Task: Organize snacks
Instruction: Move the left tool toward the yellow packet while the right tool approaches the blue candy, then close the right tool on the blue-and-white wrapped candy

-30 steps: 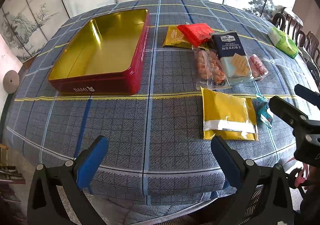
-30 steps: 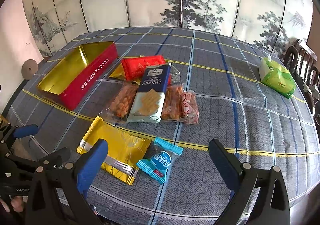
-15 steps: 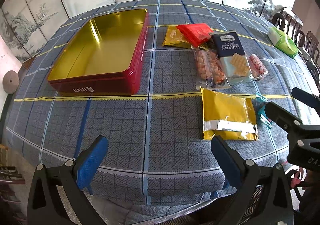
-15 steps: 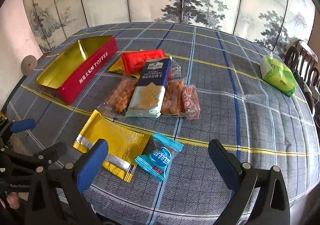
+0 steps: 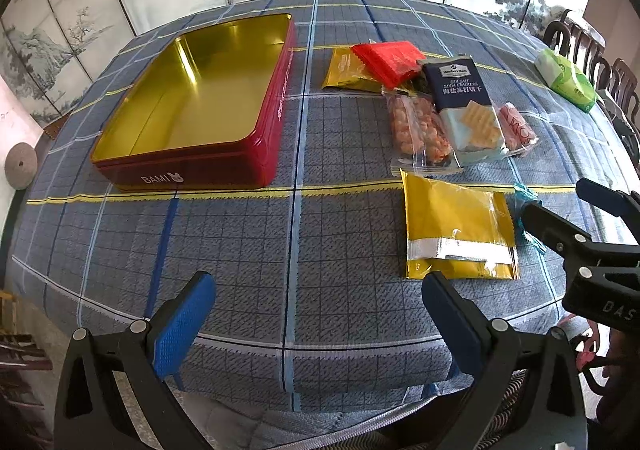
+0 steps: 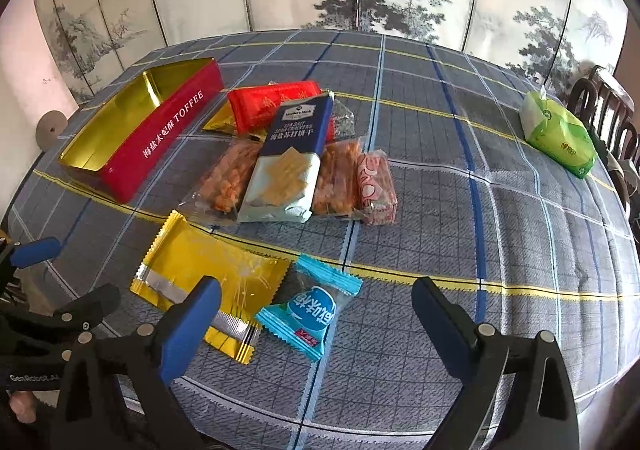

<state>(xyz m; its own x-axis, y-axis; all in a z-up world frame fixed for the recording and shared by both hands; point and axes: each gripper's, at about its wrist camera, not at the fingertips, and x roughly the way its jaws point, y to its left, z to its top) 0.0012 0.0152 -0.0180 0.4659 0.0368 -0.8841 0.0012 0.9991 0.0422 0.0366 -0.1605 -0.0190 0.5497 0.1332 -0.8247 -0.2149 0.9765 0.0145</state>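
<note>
A: Locate the small blue snack packet [image 6: 310, 312] and state its axis.

B: Right wrist view, 6 o'clock area of the table [image 6: 440, 209]. It lies flat; long axis runs from 11 o'clock to 5 o'clock, crimped ends at each extreme. It sits just beside the gold foil packet [image 6: 208, 278], at that packet's 3 o'clock.

A: Position relative to the right gripper [image 6: 316, 314]?

B: Between the two blue pads, which stand wide and are closing. Neither pad touches the wrapper, and the left pad overlaps the gold foil packet in view.

A: Other snacks?

B: At 12 o'clock from the blue packet: a navy cracker pack [image 6: 288, 157] lying across clear bags of orange snacks [image 6: 228, 179], long axis toward 1 o'clock. A red packet [image 6: 276, 105] lies beyond it; a pink packet [image 6: 376, 185] at its 3 o'clock.

A: Container?

B: Open red tin [image 5: 276, 121], gold inside, at 10 o'clock in the left wrist view, well apart from the snacks.

A: Left gripper [image 5: 320, 324]?

B: Angled down at the near table edge, fingers spread, nothing between them.
</note>
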